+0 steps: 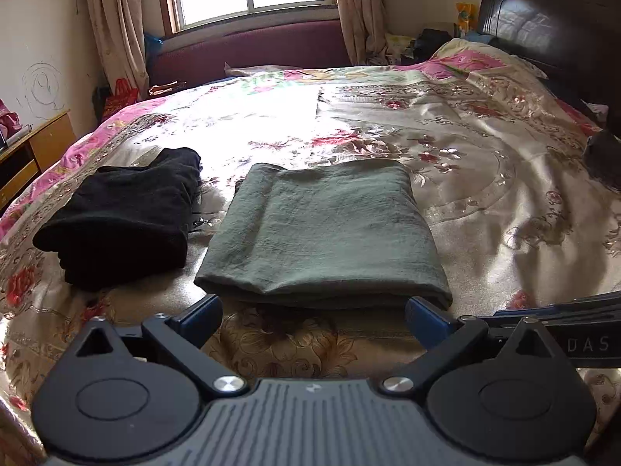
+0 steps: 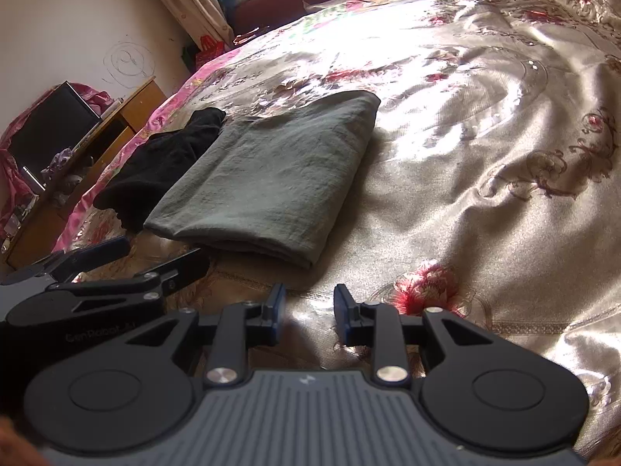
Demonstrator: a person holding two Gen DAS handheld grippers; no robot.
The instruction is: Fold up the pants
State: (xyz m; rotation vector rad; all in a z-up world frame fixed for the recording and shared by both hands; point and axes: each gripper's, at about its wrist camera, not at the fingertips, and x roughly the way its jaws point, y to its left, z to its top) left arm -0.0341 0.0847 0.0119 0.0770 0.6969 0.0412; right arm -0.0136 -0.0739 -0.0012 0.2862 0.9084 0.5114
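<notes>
The grey-green pants (image 1: 322, 233) lie folded into a flat rectangle on the floral bedspread (image 1: 485, 178). They also show in the right wrist view (image 2: 271, 178). My left gripper (image 1: 312, 318) is open and empty, its jaws wide apart just short of the pants' near folded edge. It also shows in the right wrist view (image 2: 155, 256) at the left. My right gripper (image 2: 308, 310) is open and empty, over bare bedspread (image 2: 485, 155) a little nearer than the pants' right corner. Part of it shows at the right of the left wrist view.
A folded black garment (image 1: 120, 217) lies left of the pants, also in the right wrist view (image 2: 163, 159). A wooden bedside desk (image 2: 97, 147) stands left of the bed. A dark headboard (image 1: 543, 27) is far right. A window and curtains are behind.
</notes>
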